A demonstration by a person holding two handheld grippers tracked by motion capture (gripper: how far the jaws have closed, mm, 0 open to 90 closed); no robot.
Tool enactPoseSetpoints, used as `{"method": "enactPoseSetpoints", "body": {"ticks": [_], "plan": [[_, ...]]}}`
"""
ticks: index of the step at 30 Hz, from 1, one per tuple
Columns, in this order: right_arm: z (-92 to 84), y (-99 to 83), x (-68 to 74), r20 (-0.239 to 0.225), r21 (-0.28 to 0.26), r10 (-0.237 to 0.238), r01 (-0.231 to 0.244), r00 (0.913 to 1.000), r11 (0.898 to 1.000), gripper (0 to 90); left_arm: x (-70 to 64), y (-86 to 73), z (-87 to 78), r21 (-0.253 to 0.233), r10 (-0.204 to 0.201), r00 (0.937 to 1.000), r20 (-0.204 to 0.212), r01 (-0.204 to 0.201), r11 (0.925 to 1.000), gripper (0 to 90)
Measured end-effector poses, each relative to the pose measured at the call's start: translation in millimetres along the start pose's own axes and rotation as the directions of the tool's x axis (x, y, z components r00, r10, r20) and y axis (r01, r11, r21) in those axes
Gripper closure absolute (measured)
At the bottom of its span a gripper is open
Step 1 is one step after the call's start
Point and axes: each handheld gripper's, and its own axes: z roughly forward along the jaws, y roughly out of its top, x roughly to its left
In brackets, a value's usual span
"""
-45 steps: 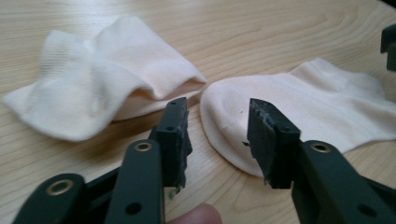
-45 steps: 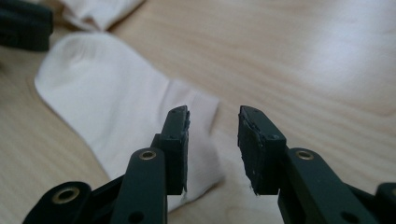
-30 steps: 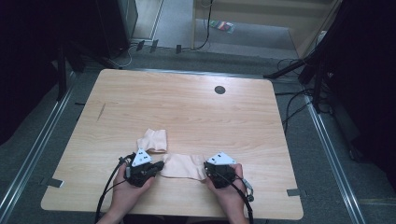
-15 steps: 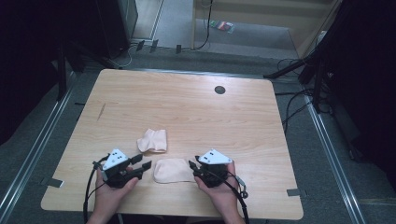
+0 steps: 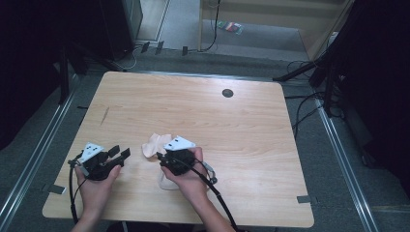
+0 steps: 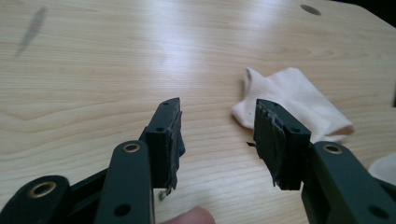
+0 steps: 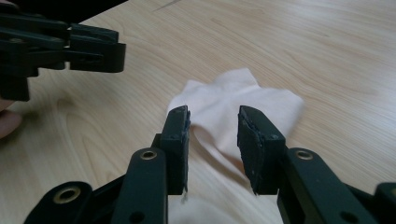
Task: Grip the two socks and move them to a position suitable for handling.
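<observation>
On the wooden counter [image 5: 251,145] two pale socks lie at the near middle. The farther sock [image 5: 153,143] sits crumpled just left of the right claw's grey plate; the nearer sock [image 5: 167,182] lies flat under the right hand [image 5: 188,181], with a pale edge showing at that hand's left side.

The left claw [image 5: 121,153] is held at the near left of the counter, well clear of both socks, pointing to the right toward them. In the left gripper view its jaws stand partly apart with bare wood between them; the left claw [image 6: 217,140] holds nothing, and the jaws have just been opening. Past its right jaw lies the farther sock [image 6: 299,100], resting on the wood and apart from the pads, and a corner of the nearer sock [image 6: 385,168] shows at the right edge.

The right claw [image 5: 160,158] points left, over the gap between the two socks. In the right gripper view the right claw [image 7: 213,140] has its jaws partly apart, having just been opening further, and the farther sock [image 7: 233,105] lies beyond and between them; the pads do not press on it. A strip of the nearer sock [image 7: 210,210] shows low between the jaws. The left claw [image 7: 105,51] appears at the upper left of that view, hovering over bare wood
</observation>
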Motion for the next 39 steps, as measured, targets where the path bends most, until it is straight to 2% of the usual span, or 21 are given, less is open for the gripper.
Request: {"method": "enactPoseSetpoints", "body": {"ticks": [3, 6, 8, 11, 12, 14, 18, 20, 22, 23, 24, 26, 29, 31, 34, 36, 37, 38, 39], "plan": [[20.6, 6.7, 3.8, -0.003, 0.035, 0.014, -0.014, 0.9999, 0.999, 61.7, 4.1, -0.9, -2.3, -0.003, -0.013, 0.9999, -0.004, 0.013, 0.9999, 53.4], [35.6, 9.6, 6.0, 0.04, 0.066, 0.006, -0.009, 0.9992, 0.998, 61.2, 1.5, -1.4, -1.5, -0.004, -0.005, 1.0, 0.006, 0.005, 1.0, 53.5], [43.0, 9.9, 5.9, 0.064, 0.105, -0.007, 0.001, 0.9979, 0.994, 67.0, -1.3, -1.7, 0.0, -0.003, 0.004, 0.9999, 0.016, -0.004, 1.0, 53.8], [48.1, 8.9, 1.0, 0.078, 0.151, -0.009, -0.003, 0.9969, 0.989, 87.2, -5.0, -2.3, 2.1, 0.001, 0.014, 0.9996, 0.024, -0.014, 0.9999, 54.2], [47.3, 8.7, -2.0, 0.092, 0.159, -0.014, -0.001, 0.9957, 0.987, 90.0, -5.3, -2.3, 2.1, 0.006, 0.022, 0.9994, 0.025, -0.022, 0.9997, 54.4], [43.5, 9.7, -7.4, 0.084, 0.153, 0.002, -0.014, 0.9965, 0.988, 90.0, -6.2, -2.5, 2.4, 0.003, 0.021, 0.9993, 0.03, -0.021, 0.9998, 54.9], [23.6, 15.5, -22.0, 0.081, 0.101, 0.012, -0.02, 0.9966, 0.995, 90.0, -7.3, -2.9, 2.5, 0.002, 0.022, 0.9993, 0.031, -0.022, 0.9998, 55.2], [11.2, 18.2, -32.2, 0.104, 0.078, 0.009, -0.018, 0.9945, 0.997, 90.0, -7.1, -3.1, 2.9, 0.002, 0.023, 0.9992, 0.031, -0.023, 0.9997, 55.4], [0.8, 19.8, -46.2, 0.126, 0.063, 0.046, -0.054, 0.991, 0.997, 90.0, -7.3, -3.0, 3.6, 0.003, 0.022, 0.9993, 0.031, -0.022, 0.9998, 55.4], [-1.3, 20.1, -49.7, 0.123, 0.054, 0.064, -0.071, 0.9903, 0.996, 90.0, -7.3, -3.0, 3.6, 0.003, 0.022, 0.9993, 0.031, -0.022, 0.9998, 55.3], [-2.7, 20.2, -52.4, 0.093, 0.049, 0.081, -0.086, 0.9923, 0.995, 90.0, -7.3, -3.0, 4.2, 0.001, 0.02, 0.9993, 0.03, -0.02, 0.9998, 55.4], [-0.1, 19.8, -47.2, 0.052, 0.051, 0.075, -0.077, 0.9959, 0.996, 85.5, -7.0, -2.6, 4.3, 0.0, 0.017, 0.9995, 0.026, -0.017, 0.9999, 55.4], [12.2, 18.8, -27.8, 0.013, 0.06, 0.016, -0.017, 0.9998, 0.998, 76.1, -5.6, -2.5, 3.1, -0.002, 0.016, 0.9996, 0.024, -0.016, 0.9999, 55.4], [22.3, 18.9, -17.8, -0.014, 0.061, 0.017, -0.016, 0.9998, 0.998, 72.8, -4.7, -2.7, 2.5, -0.005, 0.009, 0.9997, 0.023, -0.009, 0.9999, 55.5], [37.4, 21.1, -4.7, -0.006, 0.068, -0.001, 0.002, 1.0, 0.998, 67.6, -3.4, -2.7, 1.9, -0.005, 0.004, 0.9996, 0.028, -0.004, 1.0, 55.6], [45.6, 24.2, 4.8, -0.01, 0.067, -0.031, 0.032, 0.9995, 0.997, 63.2, -3.3, -2.8, 2.0, -0.005, 0.006, 0.9995, 0.031, -0.006, 1.0, 55.6], [45.6, 24.2, 4.8, -0.01, 0.067, -0.031, 0.032, 0.9995, 0.997, 63.2, -3.3, -2.8, 2.0, -0.005, 0.006, 0.9995, 0.031, -0.006, 1.0, 55.6], [53.6, 28.4, 15.4, -0.016, 0.073, -0.062, 0.063, 0.9979, 0.995, 60.3, -3.4, -2.7, 2.3, -0.003, 0.008, 0.9995, 0.032, -0.008, 1.0, 55.6], [56.4, 29.5, 18.1, -0.023, 0.075, -0.069, 0.07, 0.9974, 0.995, 58.5, -3.5, -2.6, 2.4, -0.003, 0.007, 0.9995, 0.032, -0.007, 1.0, 55.6]]}}
